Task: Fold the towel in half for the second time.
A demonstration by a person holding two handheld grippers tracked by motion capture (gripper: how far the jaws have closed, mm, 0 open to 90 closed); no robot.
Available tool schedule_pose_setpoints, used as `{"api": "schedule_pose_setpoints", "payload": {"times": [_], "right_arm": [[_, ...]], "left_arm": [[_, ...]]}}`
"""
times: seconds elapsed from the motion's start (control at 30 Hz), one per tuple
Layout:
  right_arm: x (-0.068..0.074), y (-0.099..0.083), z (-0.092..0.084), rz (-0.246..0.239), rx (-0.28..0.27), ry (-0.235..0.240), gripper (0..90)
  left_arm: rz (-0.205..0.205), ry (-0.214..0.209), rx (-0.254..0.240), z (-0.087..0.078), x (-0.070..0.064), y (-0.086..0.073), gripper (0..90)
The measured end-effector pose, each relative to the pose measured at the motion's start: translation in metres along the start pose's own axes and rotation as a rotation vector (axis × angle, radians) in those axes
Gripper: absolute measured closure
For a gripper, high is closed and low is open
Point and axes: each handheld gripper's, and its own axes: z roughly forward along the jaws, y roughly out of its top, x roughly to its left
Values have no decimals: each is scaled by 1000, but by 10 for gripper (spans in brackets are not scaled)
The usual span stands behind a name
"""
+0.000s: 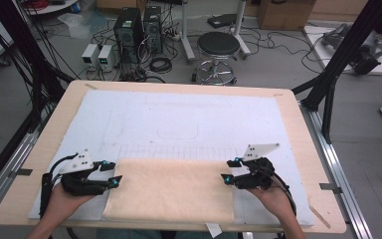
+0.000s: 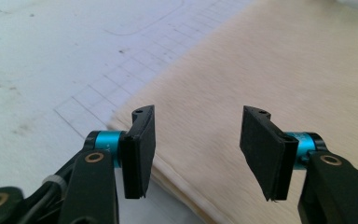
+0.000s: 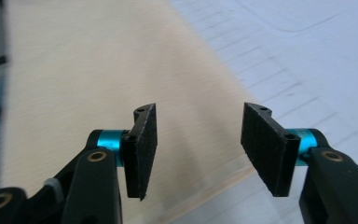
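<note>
Beige cloth (image 1: 171,189), folded flat on white gridded mat (image 1: 189,119) at table's (image 1: 303,149) near edge, no readable markings; left gripper (image 1: 113,174) at its left end, right gripper (image 1: 228,170) at right end, both jaws apart, nothing clamped

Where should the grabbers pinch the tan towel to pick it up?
Probably the two far corners of the tan towel. It lies flat and looks folded, so each open gripper, left and right, could come in low from its own side and pinch the edge.
</note>
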Motion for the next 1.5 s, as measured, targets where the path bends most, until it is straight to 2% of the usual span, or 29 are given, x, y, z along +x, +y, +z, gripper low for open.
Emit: {"api": "schedule_pose_setpoints", "payload": {"times": [0.1, 0.23, 0.3, 0.33, 0.37, 0.47, 0.57, 0.67, 0.77, 0.83, 0.97, 1.07, 1.2, 1.33, 1.43, 1.5], "right_arm": [[-10, 7, 9, -10, 13, -39, 418], [-22, 8, 20, -1, 17, -47, 398], [-27, 7, 26, 10, 41, -51, 384], [-29, 6, 28, 15, 53, -60, 377], [-30, 4, 30, 28, 58, -49, 379], [-31, -1, 34, 37, 55, -57, 382], [-30, -6, 39, 47, 70, -64, 411], [-30, -9, 43, 52, 81, -47, 442], [-31, -10, 44, 72, 82, -24, 494], [-31, -12, 45, 90, 81, 1, 537], [-31, -13, 45, 115, 80, 32, 642], [-27, -11, 44, 79, 85, 28, 739], [-23, -9, 42, 74, 95, 13, 775], [-22, -4, 36, 65, 86, 8, 786], [-21, 2, 30, 54, 78, -8, 791], [-22, 9, 25, 42, 64, -19, 792]], "left_arm": [[-21, 12, 19, 14, 12, 5, 392], [-56, 29, 24, 27, 26, 5, 368], [-84, 43, 37, 32, 32, 3, 362], [-80, 44, 47, 33, 34, 3, 352], [-77, 50, 53, 35, 35, 2, 350], [-81, 54, 67, 39, 36, 0, 350], [-96, 44, 84, 45, 35, -4, 360], [-106, 32, 92, 48, 36, -7, 369], [-128, -3, 89, 49, 38, -9, 419], [-169, -34, 87, 52, 39, -12, 457], [-179, -53, 78, 52, 39, -12, 546], [-148, -41, 88, 51, 35, -10, 652], [-160, -35, 90, 49, 32, -8, 730], [-138, -13, 101, 46, 30, -3, 759], [-131, 5, 72, 41, 30, 6, 768], [-145, 19, 47, 39, 33, 13, 770]]}}
